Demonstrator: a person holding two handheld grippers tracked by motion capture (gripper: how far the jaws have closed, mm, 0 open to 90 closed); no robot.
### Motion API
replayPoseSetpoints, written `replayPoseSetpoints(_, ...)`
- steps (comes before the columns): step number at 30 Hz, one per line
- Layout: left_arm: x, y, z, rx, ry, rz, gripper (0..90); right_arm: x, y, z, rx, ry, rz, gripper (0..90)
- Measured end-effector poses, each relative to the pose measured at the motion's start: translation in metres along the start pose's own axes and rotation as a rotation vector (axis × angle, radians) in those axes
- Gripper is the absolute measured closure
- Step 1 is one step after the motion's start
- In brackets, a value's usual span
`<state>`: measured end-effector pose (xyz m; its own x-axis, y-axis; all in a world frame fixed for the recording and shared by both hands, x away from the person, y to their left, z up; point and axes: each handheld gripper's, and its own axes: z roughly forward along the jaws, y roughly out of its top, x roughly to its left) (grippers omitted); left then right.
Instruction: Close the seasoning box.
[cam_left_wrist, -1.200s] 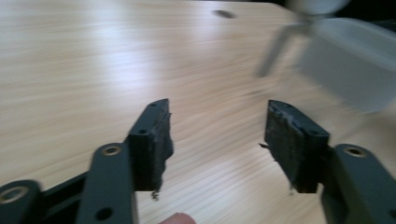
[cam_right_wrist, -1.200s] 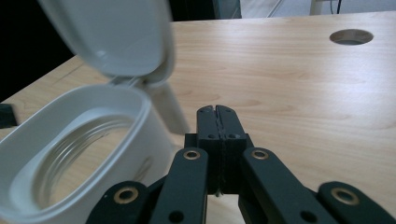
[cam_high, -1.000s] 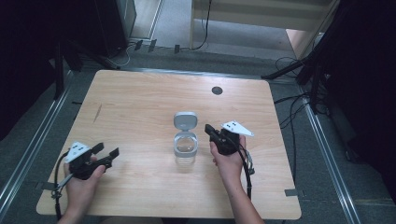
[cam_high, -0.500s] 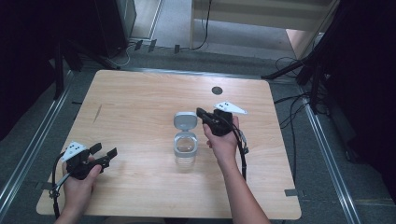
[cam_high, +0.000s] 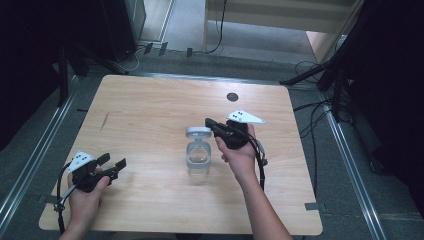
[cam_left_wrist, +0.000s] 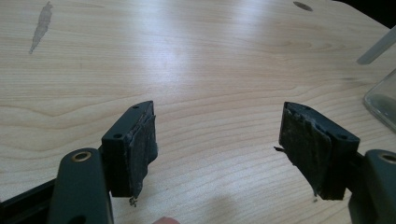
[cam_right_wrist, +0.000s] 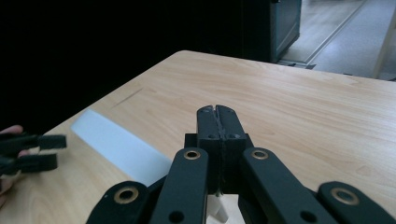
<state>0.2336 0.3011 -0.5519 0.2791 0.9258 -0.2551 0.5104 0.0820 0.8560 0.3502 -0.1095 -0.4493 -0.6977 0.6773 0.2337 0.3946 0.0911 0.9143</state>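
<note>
A clear glass jar (cam_high: 199, 161) stands at the table's middle, and its pale grey lid (cam_high: 198, 132) is tilted up on the far side. My right gripper (cam_high: 209, 122) is shut, its tips at the lid's right edge; I cannot tell whether they touch it. In the right gripper view the shut jaws (cam_right_wrist: 217, 122) have nothing between their tips, and the lid (cam_right_wrist: 122, 148) slants away below and to the left. My left gripper (cam_high: 113, 164) rests open near the front left corner. Between its jaws (cam_left_wrist: 217, 140) is only bare wood, with the jar (cam_left_wrist: 382, 101) far to the right.
The wooden table (cam_high: 150, 110) has a dark round hole (cam_high: 232, 96) at the back right and a dark streak (cam_high: 105, 121) at the left. Metal rails and cables run along the floor around the table. The right gripper's cable (cam_high: 261, 160) trails along the forearm.
My right gripper has moved away from the person and a little left, from beside the jar to the lid's edge. The left gripper has barely shifted.
</note>
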Motion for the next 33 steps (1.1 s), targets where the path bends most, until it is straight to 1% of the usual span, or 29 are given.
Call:
replayPoseSetpoints(3, -0.001, 0.0, 0.0, 0.002, 0.004, 0.008, 27.6, 0.002, -0.002, -0.005, 0.002, 0.005, -0.007, 90.0)
replayPoseSetpoints(4, -0.001, 0.0, 0.001, 0.001, 0.006, 0.008, 27.7, 0.004, -0.003, -0.013, 0.001, -0.004, -0.018, 90.0)
replayPoseSetpoints(5, -0.001, 0.0, 0.001, 0.001, 0.006, 0.008, 27.6, 0.004, -0.003, -0.013, 0.001, -0.004, -0.018, 90.0)
replayPoseSetpoints(6, -0.001, 0.0, 0.001, 0.001, 0.006, 0.008, 27.7, 0.003, -0.004, -0.019, -0.002, -0.015, -0.021, 89.1)
replayPoseSetpoints(7, -0.001, 0.0, 0.001, 0.002, 0.007, 0.01, 27.7, 0.003, -0.004, -0.019, -0.002, -0.015, -0.021, 89.1)
replayPoseSetpoints(8, -0.001, 0.0, 0.001, 0.002, 0.006, 0.008, 27.7, 0.002, -0.005, -0.023, -0.004, -0.023, -0.02, 87.9)
replayPoseSetpoints(9, -0.001, 0.0, 0.001, 0.002, 0.007, 0.008, 27.7, -0.001, -0.008, -0.03, -0.007, -0.049, -0.025, 78.6)
replayPoseSetpoints(10, -0.001, 0.0, 0.001, 0.002, 0.007, 0.008, 27.7, -0.001, -0.008, -0.03, -0.007, -0.049, -0.025, 78.6)
replayPoseSetpoints(11, -0.001, 0.0, 0.001, 0.002, 0.008, 0.008, 27.7, -0.005, -0.01, -0.036, -0.005, -0.075, -0.022, 66.9)
replayPoseSetpoints(12, -0.001, 0.0, 0.001, 0.003, 0.008, 0.01, 27.7, -0.005, -0.01, -0.036, -0.005, -0.075, -0.022, 66.9)
replayPoseSetpoints(13, -0.001, 0.0, 0.001, 0.002, 0.009, 0.008, 27.7, -0.01, -0.013, -0.042, 0.0, -0.101, -0.015, 48.5)
replayPoseSetpoints(14, -0.001, 0.0, 0.001, 0.002, 0.009, 0.008, 27.7, -0.01, -0.013, -0.042, 0.0, -0.101, -0.015, 48.5)
replayPoseSetpoints(15, -0.001, 0.0, 0.001, 0.001, 0.01, 0.01, 27.7, -0.015, -0.017, -0.048, 0.009, -0.117, -0.006, 35.2)
replayPoseSetpoints(17, -0.001, 0.0, 0.001, 0.002, 0.011, 0.009, 27.7, -0.021, -0.021, -0.054, 0.02, -0.116, 0.0, 28.4)
replayPoseSetpoints(18, -0.001, 0.0, 0.001, 0.003, 0.011, 0.009, 27.7, -0.023, -0.024, -0.057, 0.029, -0.124, -0.008, 26.1)
replayPoseSetpoints(19, -0.001, 0.0, 0.001, 0.004, 0.011, 0.009, 27.7, -0.023, -0.024, -0.057, 0.029, -0.124, -0.008, 26.1)
replayPoseSetpoints(20, -0.001, 0.0, 0.001, 0.003, 0.012, 0.01, 27.7, -0.025, -0.027, -0.06, 0.034, -0.134, -0.001, 26.1)
replayPoseSetpoints(21, -0.001, 0.0, 0.001, 0.003, 0.012, 0.01, 27.7, -0.03, -0.032, -0.065, 0.038, -0.161, 0.015, 26.0)
replayPoseSetpoints(22, -0.002, 0.0, 0.001, 0.003, 0.012, 0.011, 27.7, -0.033, -0.035, -0.069, 0.035, -0.172, 0.019, 26.0)
replayPoseSetpoints(23, -0.002, 0.0, 0.001, 0.003, 0.012, 0.011, 27.7, -0.033, -0.035, -0.069, 0.035, -0.172, 0.019, 26.0)
replayPoseSetpoints(24, -0.002, 0.0, 0.001, 0.002, 0.012, 0.011, 27.7, -0.039, -0.04, -0.077, 0.03, -0.19, 0.028, 26.0)
replayPoseSetpoints(26, -0.002, 0.0, 0.001, 0.001, 0.011, 0.01, 27.7, -0.041, -0.041, -0.08, 0.025, -0.193, 0.03, 26.0)
replayPoseSetpoints(29, -0.002, 0.0, 0.001, 0.0, 0.01, 0.01, 27.7, -0.049, -0.048, -0.092, 0.011, -0.22, 0.044, 26.2)
replayPoseSetpoints(30, -0.002, 0.0, 0.001, 0.001, 0.011, 0.011, 27.7, -0.054, -0.053, -0.099, 0.009, -0.228, 0.045, 26.2)
replayPoseSetpoints(32, -0.002, 0.0, 0.001, 0.001, 0.011, 0.01, 27.7, -0.056, -0.055, -0.101, 0.007, -0.234, 0.045, 26.2)
replayPoseSetpoints(33, -0.002, 0.0, 0.001, 0.001, 0.011, 0.011, 27.7, -0.06, -0.06, -0.107, 0.017, -0.249, 0.051, 26.3)
